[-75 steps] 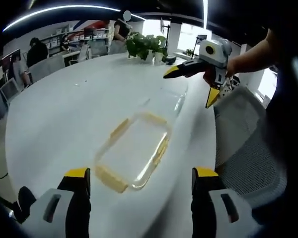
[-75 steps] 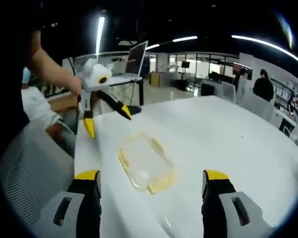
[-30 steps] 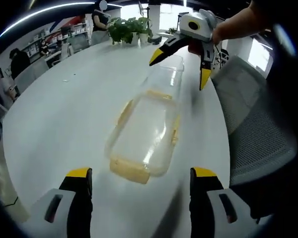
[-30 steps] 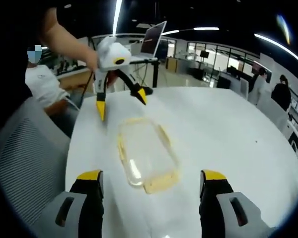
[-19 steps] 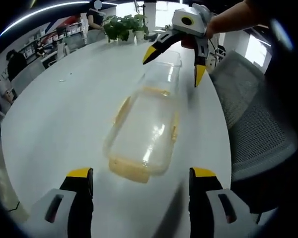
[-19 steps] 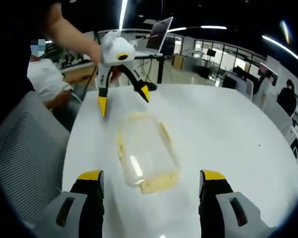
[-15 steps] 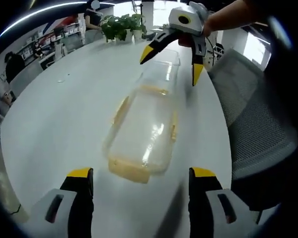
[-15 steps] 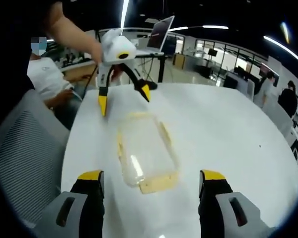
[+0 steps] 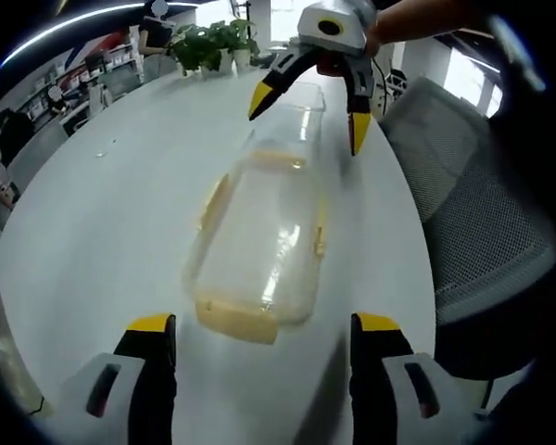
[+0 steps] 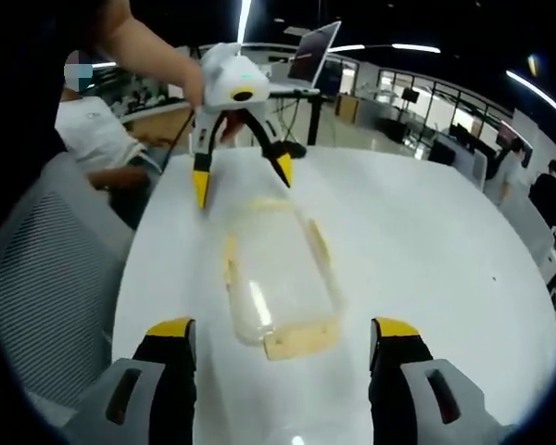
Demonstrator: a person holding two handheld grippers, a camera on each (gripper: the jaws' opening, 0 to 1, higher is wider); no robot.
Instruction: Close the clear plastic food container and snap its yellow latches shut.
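A clear plastic food container [image 9: 259, 236] with yellow latches [image 9: 234, 320] lies on the white table [image 9: 111, 213]. Its clear lid [image 9: 292, 111] lies folded open at the far end. My left gripper [image 9: 262, 324] stands open at the container's near end, touching nothing. My right gripper [image 9: 306, 111] hovers open over the lid, its yellow fingertips [image 9: 259, 95] spread to either side. In the right gripper view the container [image 10: 278, 278] lies lengthwise, with a yellow latch [image 10: 301, 338] just ahead of my open right gripper [image 10: 284, 329]. The left gripper [image 10: 242, 181] hangs open over the far end.
A grey mesh chair [image 9: 482, 232] stands against the table edge beside the container, also seen as the chair [image 10: 46, 269]. Potted plants [image 9: 208, 42] stand at the table's far end. A laptop on a stand [image 10: 315, 51] and a seated person [image 10: 93, 130] are beyond the table.
Both grippers have drawn closer to the container, and the right one has come lower over the open lid. The container has stayed put with its lid open.
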